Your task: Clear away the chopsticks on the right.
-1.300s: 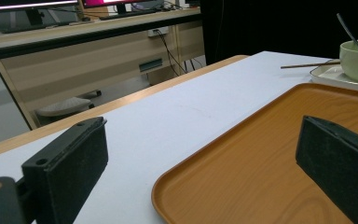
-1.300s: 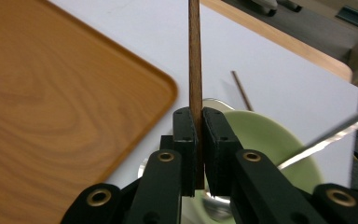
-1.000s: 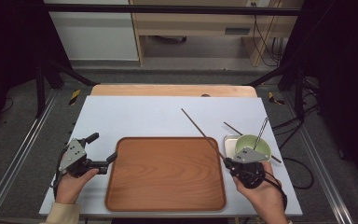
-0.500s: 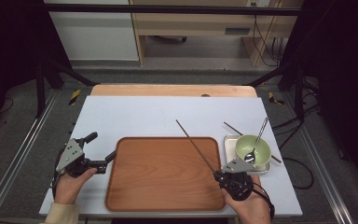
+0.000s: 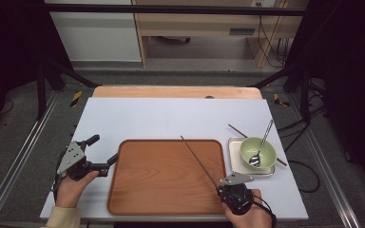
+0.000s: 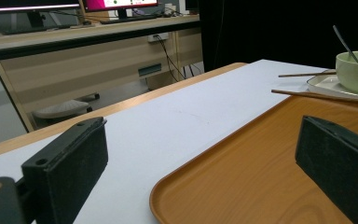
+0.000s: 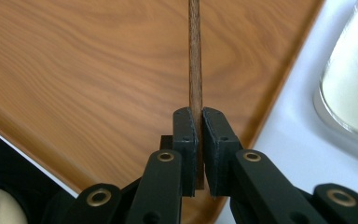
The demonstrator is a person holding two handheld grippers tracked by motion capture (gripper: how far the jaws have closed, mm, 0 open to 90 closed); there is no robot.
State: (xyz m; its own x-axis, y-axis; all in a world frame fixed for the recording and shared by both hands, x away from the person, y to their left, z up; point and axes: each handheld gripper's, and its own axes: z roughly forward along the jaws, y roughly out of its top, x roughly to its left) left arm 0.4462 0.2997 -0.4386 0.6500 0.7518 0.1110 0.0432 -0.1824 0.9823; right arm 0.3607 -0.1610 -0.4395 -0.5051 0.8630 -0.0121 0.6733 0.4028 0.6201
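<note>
Right gripper (image 5: 218,186) moved nearer, fingers clamping one chopstick (image 5: 198,159), left gripper (image 5: 105,163) fingers spread, one tray (image 5: 166,199)

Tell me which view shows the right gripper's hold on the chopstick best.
The right gripper view: its jaws stand shut on the chopstick near its end, over the tray. The high view shows the right gripper small, the stick slanting across the tray. The left gripper view shows a chopstick far off; which one is unclear.

High view looks down on the tray (image 5: 166,175); both gripper views see it close.
</note>
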